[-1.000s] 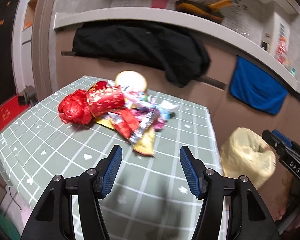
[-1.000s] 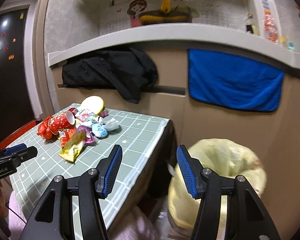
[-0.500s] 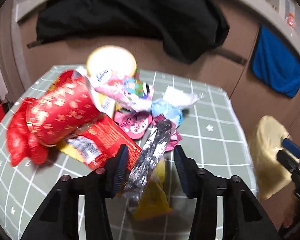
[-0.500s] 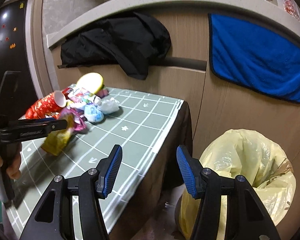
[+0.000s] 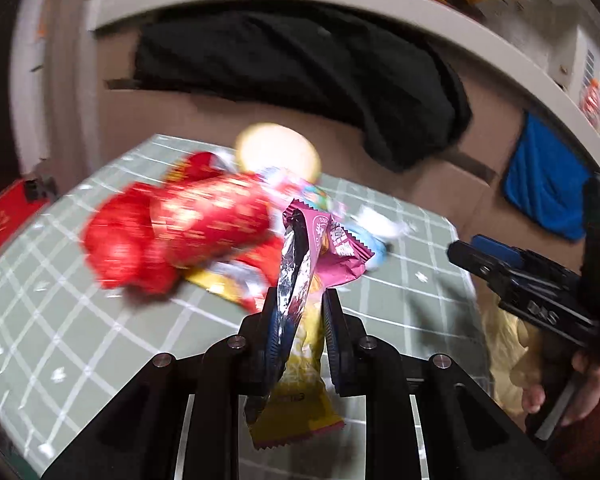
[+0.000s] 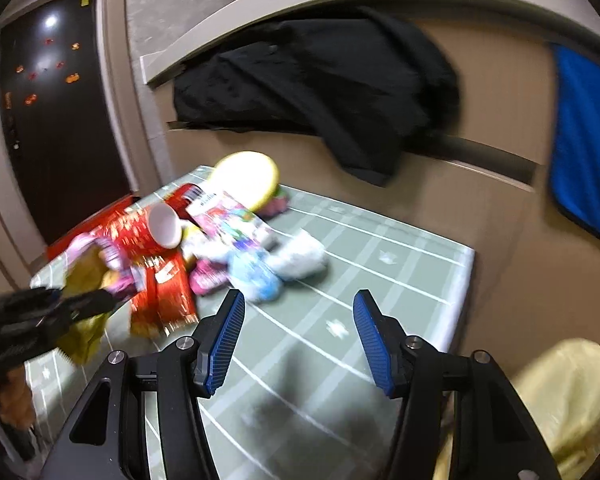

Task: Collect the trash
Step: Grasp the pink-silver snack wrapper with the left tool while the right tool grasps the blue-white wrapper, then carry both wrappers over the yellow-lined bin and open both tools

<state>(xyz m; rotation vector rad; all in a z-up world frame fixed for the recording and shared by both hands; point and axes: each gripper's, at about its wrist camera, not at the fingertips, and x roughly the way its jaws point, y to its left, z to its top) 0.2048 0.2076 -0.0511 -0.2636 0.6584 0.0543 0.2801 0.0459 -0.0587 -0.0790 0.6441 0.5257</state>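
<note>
My left gripper (image 5: 300, 320) is shut on snack wrappers: a silver-lined pink wrapper (image 5: 320, 256) and a yellow one (image 5: 300, 400), lifted above the green checked table (image 5: 99, 340). It also shows at the left of the right wrist view (image 6: 79, 300), holding the yellow wrapper (image 6: 83, 280). The trash pile lies behind: a red paper cup (image 5: 203, 236), a round yellow lid (image 5: 277, 152), a red wrapper (image 6: 163, 292), a blue-white wrapper (image 6: 255, 276). My right gripper (image 6: 297, 336) is open and empty over the table's right part. The yellow trash bag (image 6: 572, 396) stands by the table's right edge.
A black jacket (image 5: 300, 76) hangs over the counter wall behind the table. A blue towel (image 6: 588, 140) hangs to the right. A dark doorway (image 6: 51, 120) is at the left. The table edge (image 6: 460, 300) drops off beside the bag.
My left gripper has shut on the pink and yellow wrappers and lifted them off the table. My right gripper has swung left from the bag to over the table.
</note>
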